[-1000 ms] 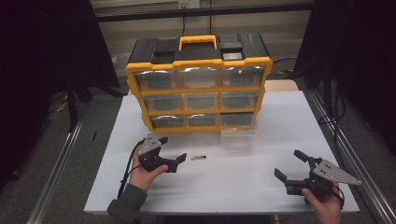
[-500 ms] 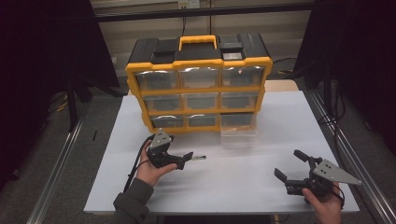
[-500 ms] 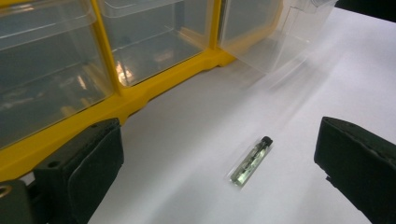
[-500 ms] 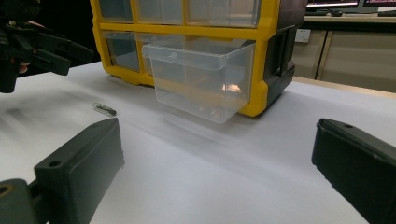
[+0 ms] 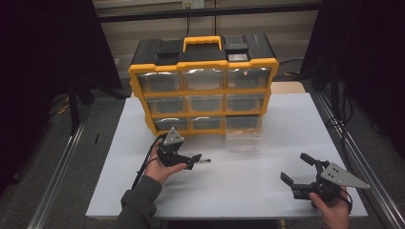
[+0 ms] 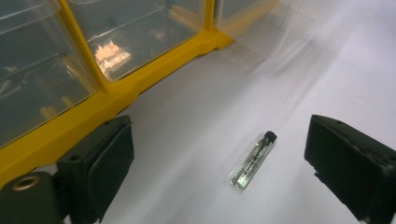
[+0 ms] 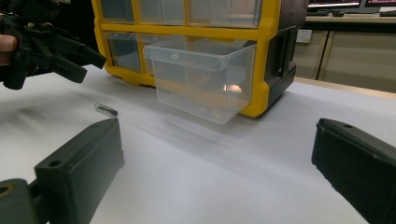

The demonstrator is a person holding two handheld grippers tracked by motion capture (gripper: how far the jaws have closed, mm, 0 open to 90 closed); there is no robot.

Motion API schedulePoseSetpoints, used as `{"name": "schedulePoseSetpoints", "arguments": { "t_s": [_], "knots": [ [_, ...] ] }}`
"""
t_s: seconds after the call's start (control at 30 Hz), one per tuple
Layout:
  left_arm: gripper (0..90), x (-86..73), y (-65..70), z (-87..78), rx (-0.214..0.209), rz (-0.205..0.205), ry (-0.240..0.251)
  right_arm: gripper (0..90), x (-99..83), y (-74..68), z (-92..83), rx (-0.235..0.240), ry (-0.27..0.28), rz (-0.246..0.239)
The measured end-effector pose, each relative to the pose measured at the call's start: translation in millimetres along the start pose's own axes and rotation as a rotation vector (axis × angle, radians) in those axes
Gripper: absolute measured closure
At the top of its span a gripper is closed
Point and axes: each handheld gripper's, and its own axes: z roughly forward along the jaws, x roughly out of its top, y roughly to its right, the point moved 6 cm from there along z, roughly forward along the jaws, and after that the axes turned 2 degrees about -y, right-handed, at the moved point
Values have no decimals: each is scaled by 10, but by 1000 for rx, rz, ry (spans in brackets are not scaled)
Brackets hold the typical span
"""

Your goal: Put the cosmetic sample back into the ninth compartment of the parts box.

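Note:
A small clear vial with a black cap (image 6: 254, 161) lies on the white table (image 5: 267, 119), just in front of the yellow and black drawer organizer (image 5: 203, 86). My left gripper (image 5: 195, 161) is open and low over the table, its jaws on either side of the vial (image 5: 204, 161) without touching it. In its own view the left gripper (image 6: 222, 140) has the vial between the jaws, nearer the right one. My right gripper (image 5: 293, 167) stands open near the front right edge, holding nothing. In the right gripper view the vial (image 7: 105, 109) lies far off at the left.
A clear drawer (image 7: 201, 79) is pulled out of the organizer's bottom right slot (image 5: 243, 136) and juts over the table. The other drawers are closed. Metal rails (image 5: 348, 143) run along both table sides. Bare table lies between the two grippers.
My left gripper has moved right and forward along the table until its open jaws flank the vial. The right gripper has stayed still.

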Motion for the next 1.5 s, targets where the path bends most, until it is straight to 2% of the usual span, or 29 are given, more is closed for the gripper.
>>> {"name": "schedulePoseSetpoints", "arguments": {
  "t_s": [0.07,0.17,0.3,0.33,0.37,0.4,0.43,0.47,0.53,0.63,0.67,0.77,0.8,0.83,0.87,1.03,1.1,1.27,1.3,1.33,1.5],
  "knots": [
    [139,11,3,17,-3,14,-19,15,1,0,1,1,0,-1],
    [174,21,7,56,-13,10,-46,15,-1,1,0,0,-1,2],
    [225,15,-2,99,-25,19,-47,14,-1,4,1,-1,-1,5],
    [225,6,-1,101,-24,19,-68,14,-1,4,1,-1,-1,5],
    [237,0,0,125,-35,13,-60,14,0,4,1,1,0,5],
    [274,-17,-4,118,-27,11,-93,14,2,3,1,2,1,4],
    [274,-17,-5,142,-38,16,-85,14,2,3,1,2,1,4],
    [286,-29,2,153,-52,3,-96,14,3,3,1,2,2,4],
    [340,-43,-8,162,-50,22,-136,14,3,1,3,3,1,4],
    [379,-36,14,189,-79,14,-138,14,4,3,5,-1,3,5],
    [396,-30,21,206,-93,21,-123,14,3,2,6,2,2,2],
    [448,-25,36,228,-90,31,-150,15,6,1,5,4,3,2],
    [469,-19,47,250,-107,43,-154,15,6,2,4,5,3,4],
    [497,-19,47,250,-107,43,-154,15,6,4,4,5,4,3],
    [520,-17,71,269,-129,38,-161,14,5,5,2,3,3,4],
    [592,-49,102,305,-147,49,-193,14,6,8,-1,3,3,4],
    [619,-62,111,298,-153,50,-220,15,4,8,-2,3,3,6],
    [694,-68,122,315,-166,63,-222,15,7,5,-1,3,4,6],
    [709,-71,135,322,-165,51,-220,14,6,5,0,4,4,6],
    [716,-79,130,328,-172,70,-232,15,5,5,-2,5,1,6],
    [772,-100,140,353,-180,80,-247,14,5,11,0,2,5,7]
  ]
}}
